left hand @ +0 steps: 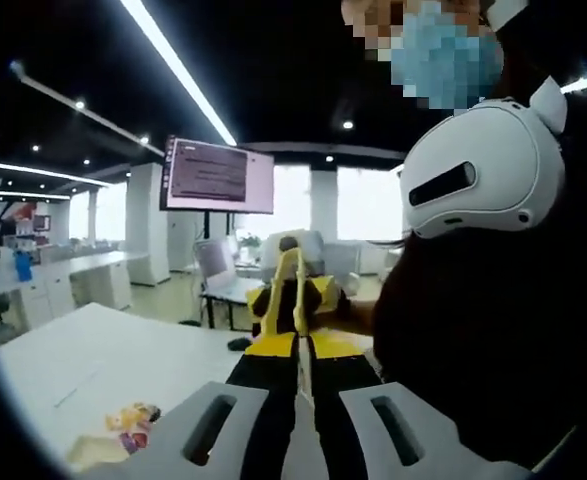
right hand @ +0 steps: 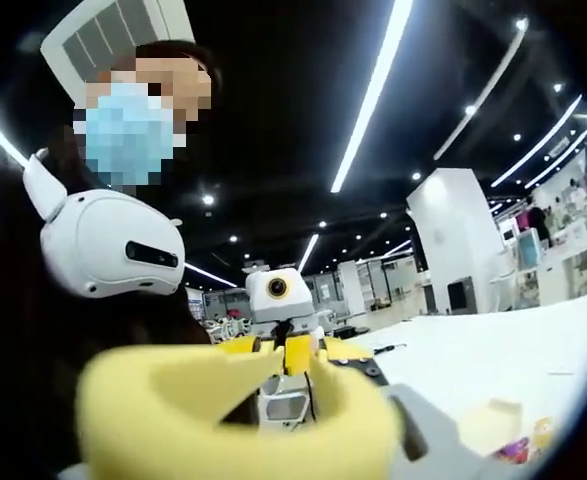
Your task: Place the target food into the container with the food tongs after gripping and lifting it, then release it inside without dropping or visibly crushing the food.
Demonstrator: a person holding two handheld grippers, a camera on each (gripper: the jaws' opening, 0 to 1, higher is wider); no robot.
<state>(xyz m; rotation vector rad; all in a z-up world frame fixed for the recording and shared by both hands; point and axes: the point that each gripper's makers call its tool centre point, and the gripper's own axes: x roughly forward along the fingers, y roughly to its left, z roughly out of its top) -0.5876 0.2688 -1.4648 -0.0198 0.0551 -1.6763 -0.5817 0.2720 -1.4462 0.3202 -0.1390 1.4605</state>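
Clearly, left gripper (left hand: 298, 300) jaws clench the yellow tongs (left hand: 289, 285); right gripper's (right hand: 288, 352) state is unclear.

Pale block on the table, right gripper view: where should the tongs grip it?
Probably across its flat side faces, coming down from above: the pale block lies flat on the white table, and colourful pieces sit close beside it. It's blurred.

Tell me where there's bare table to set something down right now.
In the left gripper view, the white table lies bare between the colourful wrapped food at its near edge and the far desks. In the right gripper view, open tabletop stretches beyond the pale block. It is crowded at the middle, where the left claw and right claw face each other.
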